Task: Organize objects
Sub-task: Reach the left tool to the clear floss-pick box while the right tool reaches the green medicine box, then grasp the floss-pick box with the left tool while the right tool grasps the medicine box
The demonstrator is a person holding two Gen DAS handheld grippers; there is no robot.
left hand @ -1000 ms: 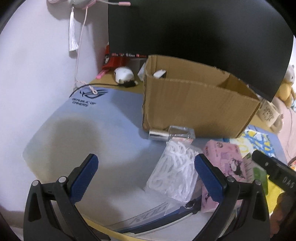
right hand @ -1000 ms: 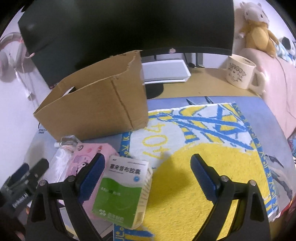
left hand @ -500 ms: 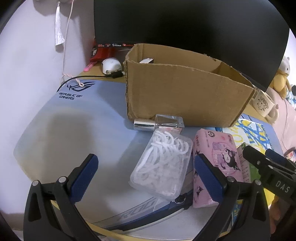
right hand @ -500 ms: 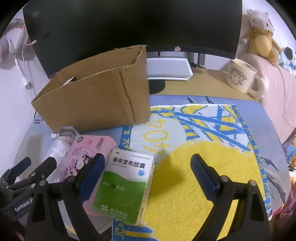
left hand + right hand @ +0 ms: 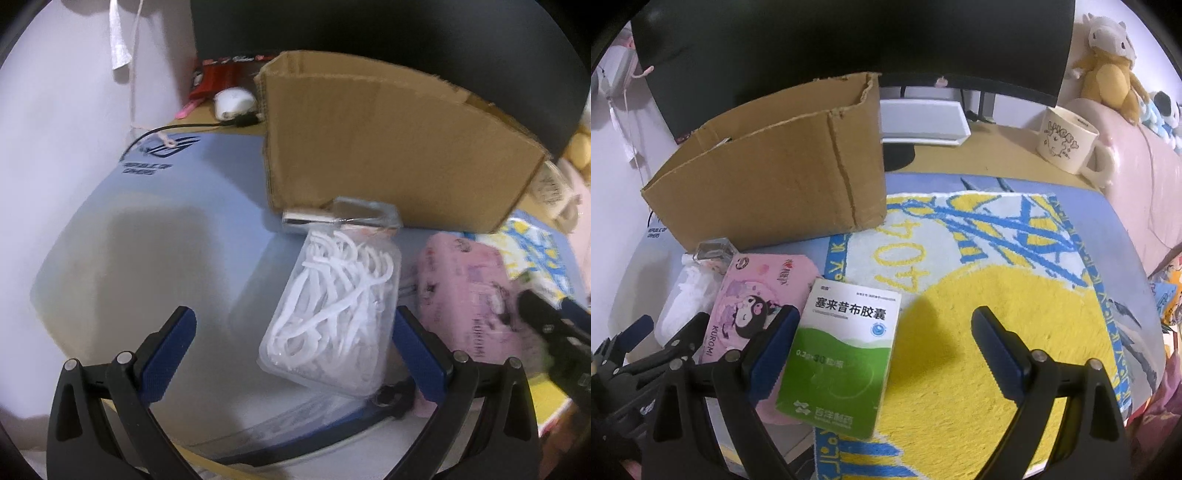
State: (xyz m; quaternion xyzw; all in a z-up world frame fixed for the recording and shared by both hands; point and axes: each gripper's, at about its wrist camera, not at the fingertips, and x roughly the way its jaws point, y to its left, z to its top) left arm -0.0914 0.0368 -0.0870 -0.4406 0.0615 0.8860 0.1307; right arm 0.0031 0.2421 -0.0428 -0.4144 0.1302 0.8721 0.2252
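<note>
Cardboard box walls hide its contents. Left tool gapes around the floss-pick case; right tool gapes over the medicine box, its lower edge blurred.

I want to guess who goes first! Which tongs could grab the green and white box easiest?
Probably the right tongs: they are open, and the green and white box lies between their fingers. The left tongs are open around the floss picks case.
</note>
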